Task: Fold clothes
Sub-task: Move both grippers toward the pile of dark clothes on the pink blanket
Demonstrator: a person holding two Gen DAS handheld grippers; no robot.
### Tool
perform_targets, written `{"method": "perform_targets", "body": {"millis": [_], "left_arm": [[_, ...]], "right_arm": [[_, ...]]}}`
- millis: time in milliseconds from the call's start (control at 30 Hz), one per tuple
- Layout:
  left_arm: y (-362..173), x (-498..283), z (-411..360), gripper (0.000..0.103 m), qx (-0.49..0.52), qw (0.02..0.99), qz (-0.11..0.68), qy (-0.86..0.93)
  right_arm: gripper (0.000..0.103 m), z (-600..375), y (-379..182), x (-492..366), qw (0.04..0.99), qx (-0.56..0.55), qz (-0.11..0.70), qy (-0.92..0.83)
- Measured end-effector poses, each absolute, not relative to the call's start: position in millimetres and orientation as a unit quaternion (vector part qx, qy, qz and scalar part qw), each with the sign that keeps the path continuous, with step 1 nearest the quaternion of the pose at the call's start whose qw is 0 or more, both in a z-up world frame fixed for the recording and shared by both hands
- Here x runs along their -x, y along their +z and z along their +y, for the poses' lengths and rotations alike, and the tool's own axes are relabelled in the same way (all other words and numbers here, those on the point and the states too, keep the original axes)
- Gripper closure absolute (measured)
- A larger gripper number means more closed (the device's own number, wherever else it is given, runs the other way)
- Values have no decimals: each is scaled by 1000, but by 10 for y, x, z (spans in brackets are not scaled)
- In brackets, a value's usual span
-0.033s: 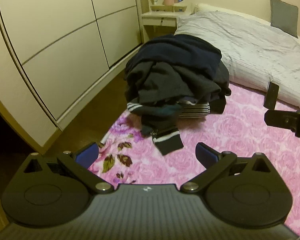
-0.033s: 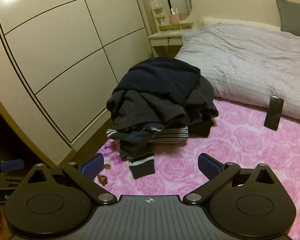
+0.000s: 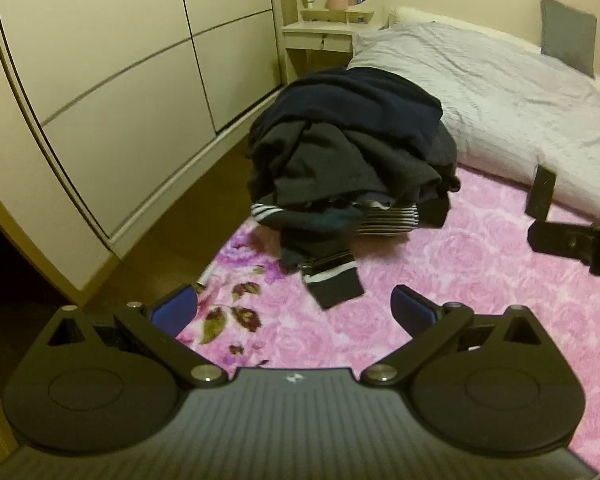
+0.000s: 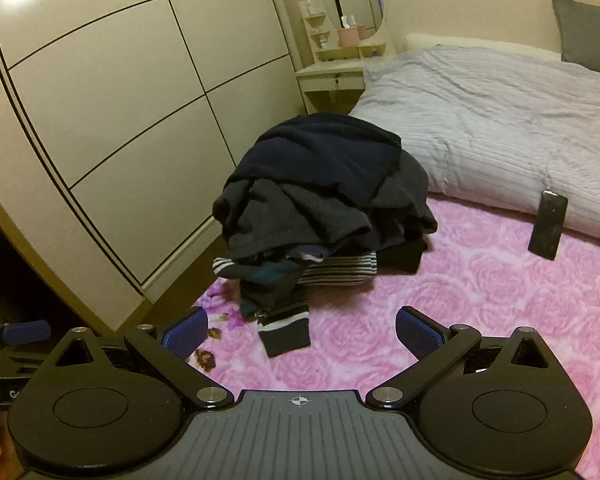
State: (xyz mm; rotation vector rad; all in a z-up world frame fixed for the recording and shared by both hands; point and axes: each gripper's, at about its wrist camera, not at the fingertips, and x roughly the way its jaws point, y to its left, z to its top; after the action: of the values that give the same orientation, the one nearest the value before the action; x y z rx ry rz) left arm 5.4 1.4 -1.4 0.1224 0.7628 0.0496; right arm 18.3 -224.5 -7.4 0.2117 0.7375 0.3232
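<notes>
A heap of dark clothes (image 3: 352, 148) (image 4: 324, 184) lies on a pink rose blanket (image 3: 472, 304) (image 4: 480, 292). Navy and charcoal garments are on top, and a black-and-white striped one (image 3: 384, 220) shows underneath. A sleeve with a striped cuff (image 3: 332, 284) (image 4: 286, 334) trails out of the heap toward me. My left gripper (image 3: 294, 309) is open and empty, hovering just short of that cuff. My right gripper (image 4: 302, 329) is likewise open with nothing in it, its fingers either side of the cuff in the image but above it. The right gripper also shows at the right edge of the left wrist view (image 3: 572, 240).
A grey duvet (image 3: 500, 92) (image 4: 500, 120) lies behind the heap, with a dark flat phone-like object (image 3: 542, 192) (image 4: 548, 224) leaning on its edge. White wardrobe doors (image 3: 120, 80) fill the left. A small dressing table with a mirror (image 4: 340, 68) stands at the back.
</notes>
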Motion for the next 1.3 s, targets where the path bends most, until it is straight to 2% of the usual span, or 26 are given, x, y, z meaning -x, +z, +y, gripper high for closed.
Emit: {"method": "perform_targets", "body": {"millis": [500, 1300], "left_arm": [[-172, -667, 157, 2, -52, 908, 406, -90], [-150, -586, 42, 2, -62, 907, 397, -122]], "right_arm": [[1, -2129, -17, -383, 919, -97, 375, 68], [1, -2137, 19, -304, 924, -97, 367, 58]]}}
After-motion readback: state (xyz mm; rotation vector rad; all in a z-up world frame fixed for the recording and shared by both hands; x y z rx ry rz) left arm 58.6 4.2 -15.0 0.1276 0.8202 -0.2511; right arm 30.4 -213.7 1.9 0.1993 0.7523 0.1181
